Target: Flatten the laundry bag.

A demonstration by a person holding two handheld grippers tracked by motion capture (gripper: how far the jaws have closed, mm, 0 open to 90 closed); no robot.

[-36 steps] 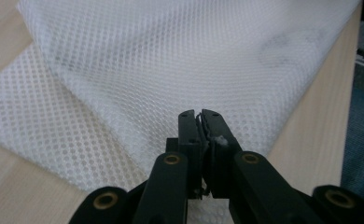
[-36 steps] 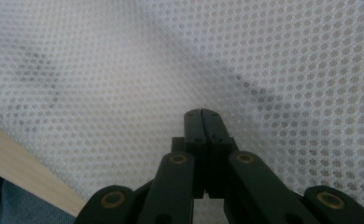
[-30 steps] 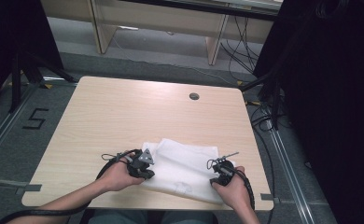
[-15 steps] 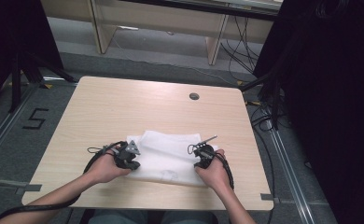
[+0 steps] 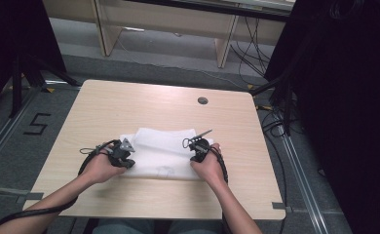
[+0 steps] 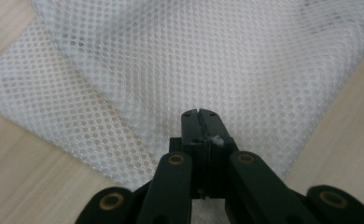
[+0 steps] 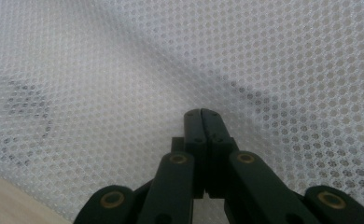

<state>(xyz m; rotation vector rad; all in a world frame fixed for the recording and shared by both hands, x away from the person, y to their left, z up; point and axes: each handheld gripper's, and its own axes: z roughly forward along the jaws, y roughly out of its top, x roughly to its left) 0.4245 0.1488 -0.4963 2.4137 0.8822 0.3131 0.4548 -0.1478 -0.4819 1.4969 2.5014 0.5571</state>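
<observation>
Cloth: a white mesh cloth lies flat on the near middle of the table, between the person's two hands, with its far edge doubled into a thicker band.

Left tool: the left tool sits at the cloth's left edge, near its front corner. In the left gripper view its jaws are pressed together, with a scrap of white mesh caught in the seam. I judge it to be clenched on the cloth edge.

Right tool: the right tool sits at the cloth's right edge. In the right gripper view its jaws meet tip to tip over the mesh. From this angle I cannot tell for certain that fabric is pinched between them, though the cloth lies right under and around them.

Why held so: gripping opposite side edges keeps the thin, floppy mesh spread and taut, so both ends can be carried together without bunching.

Why placed so: the cloth is close to the person's side of the table, within easy reach of both forearms, and the far half of the table leaves room to swing a fold forward.

Step in hand: probably folding, with the near part ready to be laid over the far band.

Dark print: a faint mark shows through the mesh near the front edge.
</observation>
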